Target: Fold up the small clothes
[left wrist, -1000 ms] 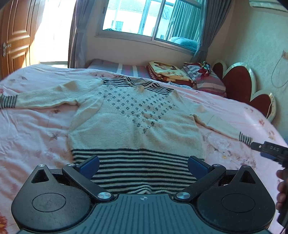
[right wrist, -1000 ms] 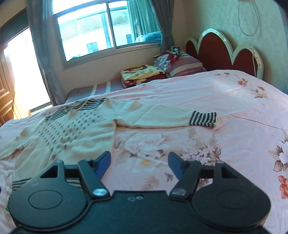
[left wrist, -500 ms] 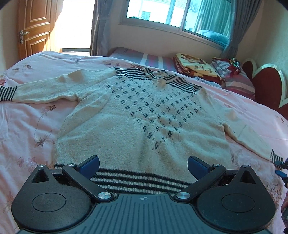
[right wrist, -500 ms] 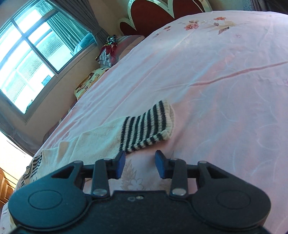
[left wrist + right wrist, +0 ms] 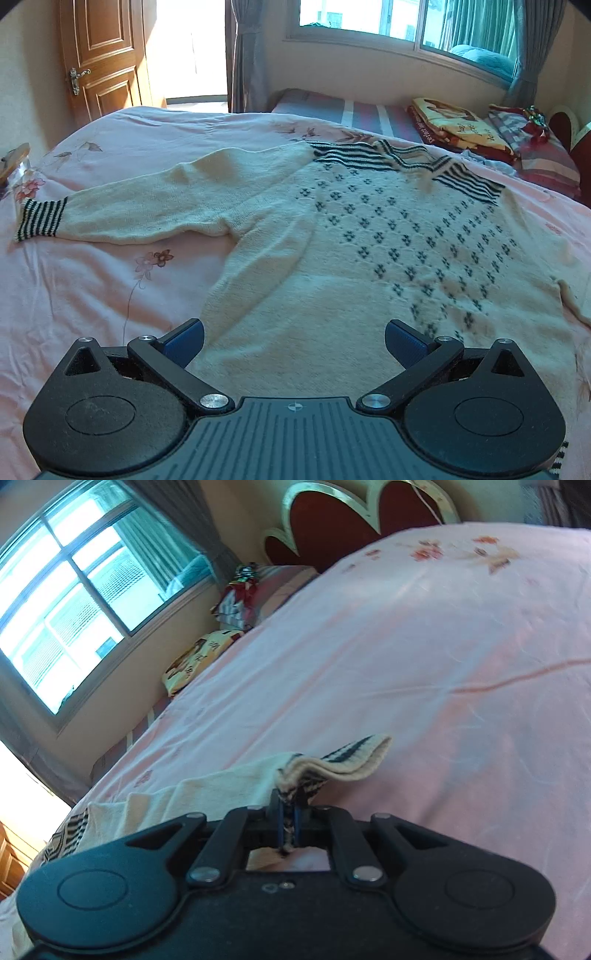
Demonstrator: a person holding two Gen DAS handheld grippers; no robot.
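A cream knit sweater (image 5: 332,258) with dark dots and striped trim lies spread flat on the pink bed. Its left sleeve ends in a striped cuff (image 5: 40,221) at the far left. My left gripper (image 5: 293,341) is open and empty, low over the sweater's lower body. In the right wrist view my right gripper (image 5: 288,818) is shut on the right sleeve's striped cuff (image 5: 340,762), which is lifted and folded over above the sheet. The rest of that sleeve (image 5: 207,794) trails away to the left.
The pink floral bedsheet (image 5: 92,295) surrounds the sweater. Folded blankets and pillows (image 5: 487,129) lie at the far right by the window. A red headboard (image 5: 354,528) stands beyond the bed. A wooden door (image 5: 103,55) is at the back left.
My right gripper has closed on the right cuff and raised it off the sheet. My left gripper has moved forward and left over the sweater, still open.
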